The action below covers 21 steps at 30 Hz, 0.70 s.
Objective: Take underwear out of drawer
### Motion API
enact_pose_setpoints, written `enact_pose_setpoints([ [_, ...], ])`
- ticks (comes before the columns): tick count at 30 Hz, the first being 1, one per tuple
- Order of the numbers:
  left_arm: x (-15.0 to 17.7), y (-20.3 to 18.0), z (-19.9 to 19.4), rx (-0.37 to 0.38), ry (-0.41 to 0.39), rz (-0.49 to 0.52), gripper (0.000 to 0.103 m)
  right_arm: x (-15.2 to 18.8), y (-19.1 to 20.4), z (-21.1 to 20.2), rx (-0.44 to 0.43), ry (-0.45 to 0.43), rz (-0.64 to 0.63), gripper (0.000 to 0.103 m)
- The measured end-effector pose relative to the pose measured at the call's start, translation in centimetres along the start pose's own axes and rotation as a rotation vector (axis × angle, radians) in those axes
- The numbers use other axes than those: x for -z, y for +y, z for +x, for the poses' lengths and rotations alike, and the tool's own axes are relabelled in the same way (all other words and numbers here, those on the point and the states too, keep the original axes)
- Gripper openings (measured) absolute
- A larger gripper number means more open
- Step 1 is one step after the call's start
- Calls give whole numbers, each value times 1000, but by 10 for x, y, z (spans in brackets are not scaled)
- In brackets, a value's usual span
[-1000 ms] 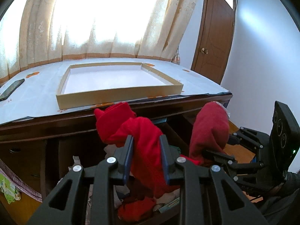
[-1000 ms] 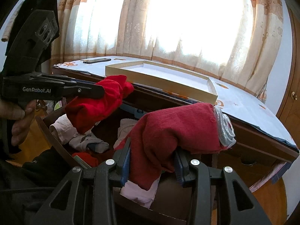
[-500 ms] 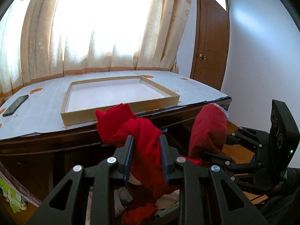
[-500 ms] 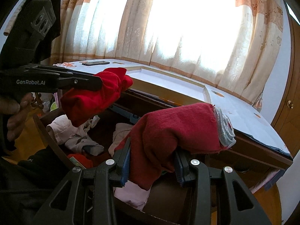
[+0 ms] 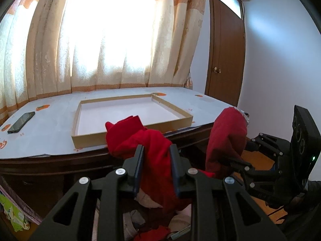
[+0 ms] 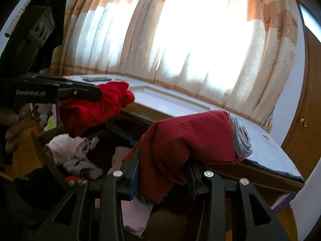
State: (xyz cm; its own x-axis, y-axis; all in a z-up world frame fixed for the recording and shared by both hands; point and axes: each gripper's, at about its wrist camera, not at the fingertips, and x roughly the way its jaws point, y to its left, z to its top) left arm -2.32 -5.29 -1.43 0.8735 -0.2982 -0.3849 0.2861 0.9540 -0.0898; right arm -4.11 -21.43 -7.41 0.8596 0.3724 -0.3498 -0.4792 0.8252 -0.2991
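My left gripper (image 5: 156, 152) is shut on bright red underwear (image 5: 140, 138), held above the open drawer (image 6: 46, 156); it also shows in the right wrist view (image 6: 94, 108). My right gripper (image 6: 162, 160) is shut on dark red underwear (image 6: 188, 136) with a grey waistband, held above the drawer at desk-edge height; it shows at right in the left wrist view (image 5: 226, 138). The drawer holds several pale and red garments (image 6: 76, 156).
A shallow cardboard tray (image 5: 180, 120) lies on the white-covered desk (image 5: 50, 138) straight ahead. A black phone (image 5: 21, 122) lies at the desk's left. Curtains hang behind. A brown door (image 5: 226, 60) stands at the right.
Both grippers have risen with their garments; the desk top and tray now sit lower in view and less of the drawer shows.
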Motion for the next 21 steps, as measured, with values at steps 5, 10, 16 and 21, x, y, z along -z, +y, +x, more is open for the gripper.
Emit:
enact_pose_setpoints([
  [5, -8, -1, -2, -1, -22, 8, 23, -11, -6, -7, 23, -59, 13, 42],
  [10, -15, -3, -4, -3, -42, 17, 23, -19, -7, -8, 28, -88, 13, 42],
  [16, -22, -4, -1, -5, -52, 35, 22, -21, -8, -7, 25, -98, 0, 42],
  [21, -32, -5, 4, 2, -52, 58, 22, -24, -13, -2, 11, -91, -24, 42],
])
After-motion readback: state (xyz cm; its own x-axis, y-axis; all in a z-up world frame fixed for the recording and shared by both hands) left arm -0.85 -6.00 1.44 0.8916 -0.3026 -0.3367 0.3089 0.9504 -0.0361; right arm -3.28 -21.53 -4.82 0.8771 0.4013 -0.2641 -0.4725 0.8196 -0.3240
